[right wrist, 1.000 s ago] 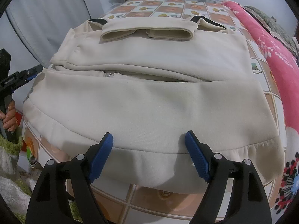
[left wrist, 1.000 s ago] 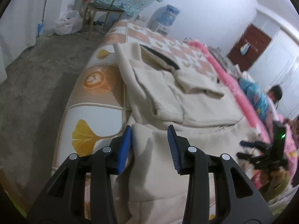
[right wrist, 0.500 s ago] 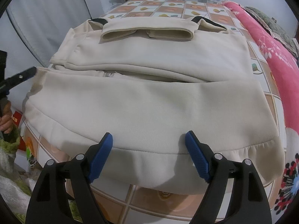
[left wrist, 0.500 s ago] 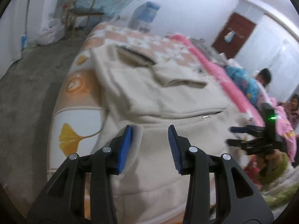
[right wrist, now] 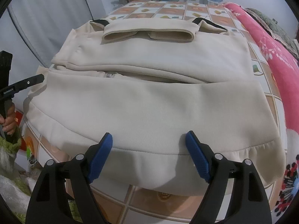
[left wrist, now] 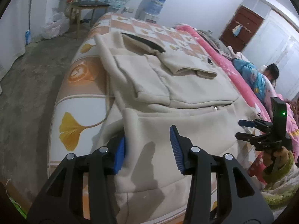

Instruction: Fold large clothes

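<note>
The bed [left wrist: 78, 100] wears a checked cover of orange and white squares printed with yellow ginkgo leaves. A cream garment [left wrist: 179, 100], partly folded, lies spread over the near end of the bed, its lower hem hanging a little past the near edge [right wrist: 158, 169]. Its sleeves are folded across the upper part, toward the far end. Along one long edge of the bed lies a pink flowered blanket [right wrist: 276, 56], just beside the garment. The far end shows bare cover.

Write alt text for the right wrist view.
A cream jacket, partly folded, lies on a tiled-pattern bed. The right tongs hang open over its near hem, gripping nothing. The left tongs reach in from the left edge.
</note>
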`<state>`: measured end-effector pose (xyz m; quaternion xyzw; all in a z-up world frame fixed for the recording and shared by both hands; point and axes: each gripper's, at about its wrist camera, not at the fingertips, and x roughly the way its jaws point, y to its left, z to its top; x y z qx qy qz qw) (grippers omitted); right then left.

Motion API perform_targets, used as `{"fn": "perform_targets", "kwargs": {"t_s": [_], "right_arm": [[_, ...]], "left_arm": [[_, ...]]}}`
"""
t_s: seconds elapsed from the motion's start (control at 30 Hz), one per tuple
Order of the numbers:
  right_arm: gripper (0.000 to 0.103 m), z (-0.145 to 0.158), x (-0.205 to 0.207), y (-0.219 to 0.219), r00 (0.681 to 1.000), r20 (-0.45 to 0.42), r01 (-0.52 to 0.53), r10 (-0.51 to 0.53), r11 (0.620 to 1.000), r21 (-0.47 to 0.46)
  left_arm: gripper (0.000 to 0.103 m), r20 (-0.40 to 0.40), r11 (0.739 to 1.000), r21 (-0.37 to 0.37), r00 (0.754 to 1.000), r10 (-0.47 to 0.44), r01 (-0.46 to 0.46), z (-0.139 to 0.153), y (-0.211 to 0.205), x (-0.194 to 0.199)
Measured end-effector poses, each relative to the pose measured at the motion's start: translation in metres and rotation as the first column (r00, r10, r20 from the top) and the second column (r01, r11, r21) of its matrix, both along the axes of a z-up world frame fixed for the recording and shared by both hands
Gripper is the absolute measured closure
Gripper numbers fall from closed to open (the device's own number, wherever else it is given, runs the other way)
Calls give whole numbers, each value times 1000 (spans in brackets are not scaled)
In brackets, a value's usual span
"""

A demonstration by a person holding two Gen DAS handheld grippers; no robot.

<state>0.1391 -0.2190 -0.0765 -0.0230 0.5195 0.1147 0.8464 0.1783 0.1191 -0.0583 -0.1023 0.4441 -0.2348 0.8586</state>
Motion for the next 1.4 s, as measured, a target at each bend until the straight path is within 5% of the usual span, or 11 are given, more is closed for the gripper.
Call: {"fn": "perform_targets", "kwargs": {"t_s": [0.1,0.23,0.27,0.37,0.53,0.8,1.13,1.4], "right_arm": [[24,0,0,0,1000,1,-1,1,1000,3],[24,0,-2,-1,1000,5,1,-1,1000,10],[24,0,-2,-1,1000,7,1,-1,1000,12],[25,3,-4,-5,1000,10,3,-3,999,36],[25,26,-13,-36,995,67,67,-72,995,72],[39,54,8,-123,958,132,246,-254,966,74],[51,35,59,-130,974,102,192,-204,974,117],[53,32,42,-133,985,59,158,-165,981,117]], "left_arm": [[67,7,999,24,1000,30,-30,0,-4,0],[96,40,978,188,996,78,-84,6,-19,-4],[96,49,967,236,995,87,-96,6,-23,-5],[97,79,924,362,991,105,-127,9,-38,-10],[97,145,805,571,985,96,-163,5,-69,-15],[97,135,780,601,984,118,-176,2,-73,-11],[97,128,760,623,982,136,-186,0,-78,-9],[97,118,763,619,982,144,-187,1,-78,-8]]}}
